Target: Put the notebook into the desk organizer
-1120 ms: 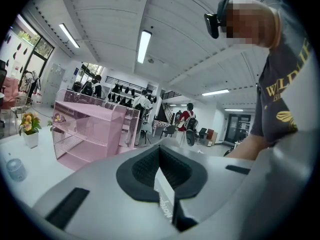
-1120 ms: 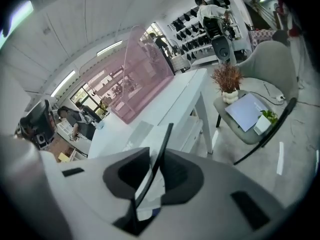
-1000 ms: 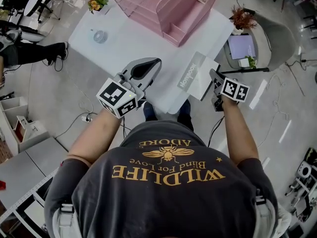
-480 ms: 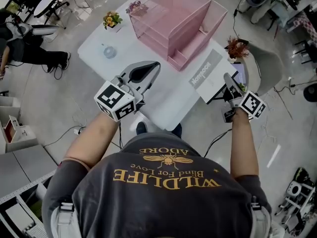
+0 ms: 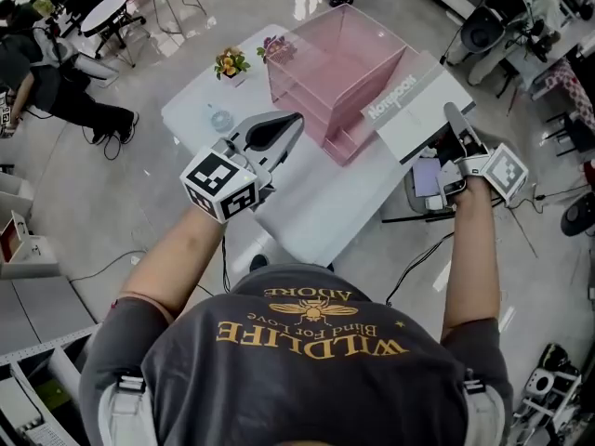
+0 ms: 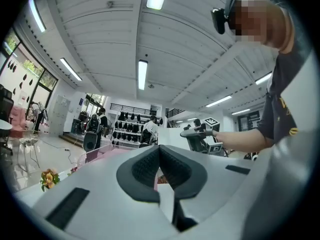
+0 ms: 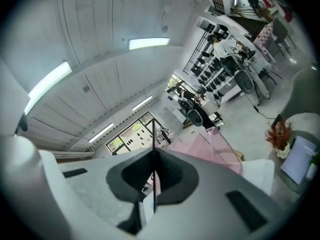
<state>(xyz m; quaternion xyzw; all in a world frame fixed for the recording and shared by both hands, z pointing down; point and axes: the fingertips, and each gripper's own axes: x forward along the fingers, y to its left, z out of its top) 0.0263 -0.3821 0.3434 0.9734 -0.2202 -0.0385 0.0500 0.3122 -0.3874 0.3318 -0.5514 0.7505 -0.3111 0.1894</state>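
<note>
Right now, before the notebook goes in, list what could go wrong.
The right gripper pinches the notebook by one edge only, so it may sag or slip. The notebook hangs at the desk organizer top corner; it could catch a wall and shove it across the table. The left gripper is shut and apart, steadying nothing.

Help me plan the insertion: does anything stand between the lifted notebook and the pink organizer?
Nothing visible does. The notebook, clamped in the right claw, hangs beside the pink organizer; the left claw hovers apart, over the table.
</note>
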